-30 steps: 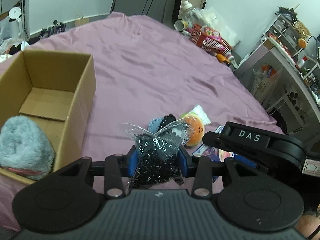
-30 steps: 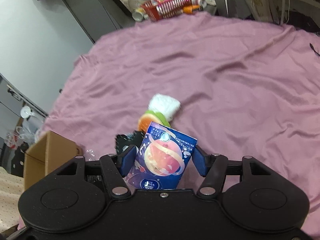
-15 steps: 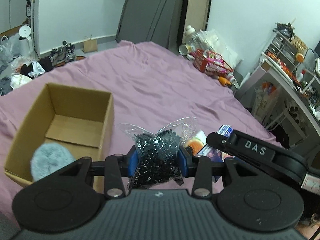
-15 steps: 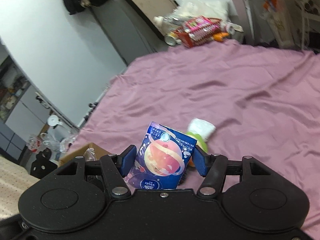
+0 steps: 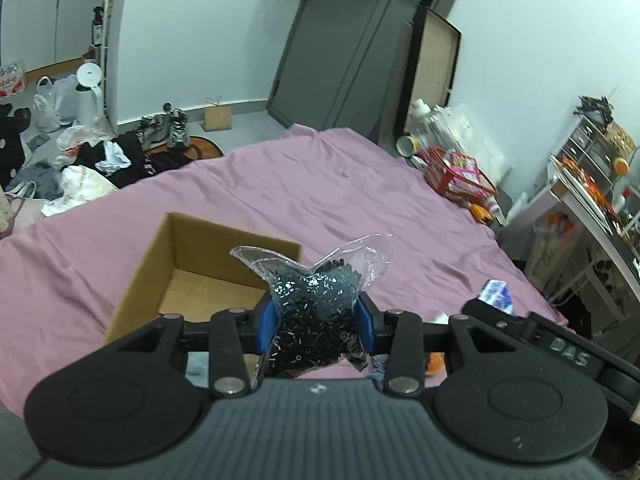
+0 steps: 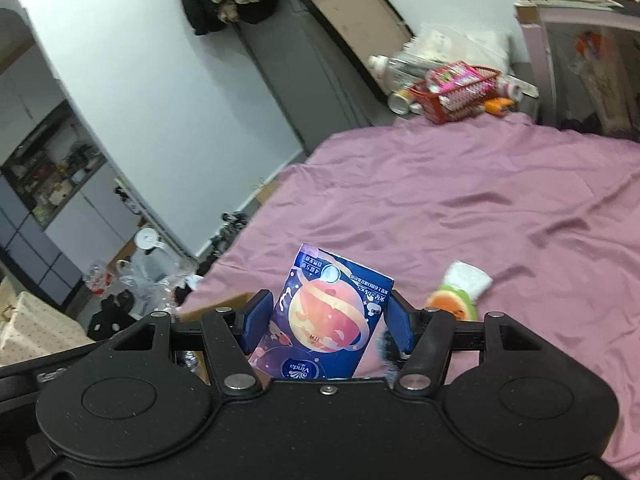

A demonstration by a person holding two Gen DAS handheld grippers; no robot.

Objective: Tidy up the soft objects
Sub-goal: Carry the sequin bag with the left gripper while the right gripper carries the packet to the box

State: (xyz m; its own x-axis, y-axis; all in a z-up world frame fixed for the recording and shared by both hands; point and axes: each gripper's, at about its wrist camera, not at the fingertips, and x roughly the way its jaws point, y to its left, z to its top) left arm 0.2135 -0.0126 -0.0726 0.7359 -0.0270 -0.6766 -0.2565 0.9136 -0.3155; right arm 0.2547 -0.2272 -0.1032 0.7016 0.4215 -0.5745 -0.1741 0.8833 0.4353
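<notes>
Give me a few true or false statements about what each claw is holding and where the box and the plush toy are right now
1. The left claw grips a clear bag of dark beads. True.
2. The right claw is empty. False: it grips a blue tissue pack.
3. The cardboard box sits on the purple bedsheet. True.
4. The orange plush toy is inside the box. False: it lies on the sheet.
</notes>
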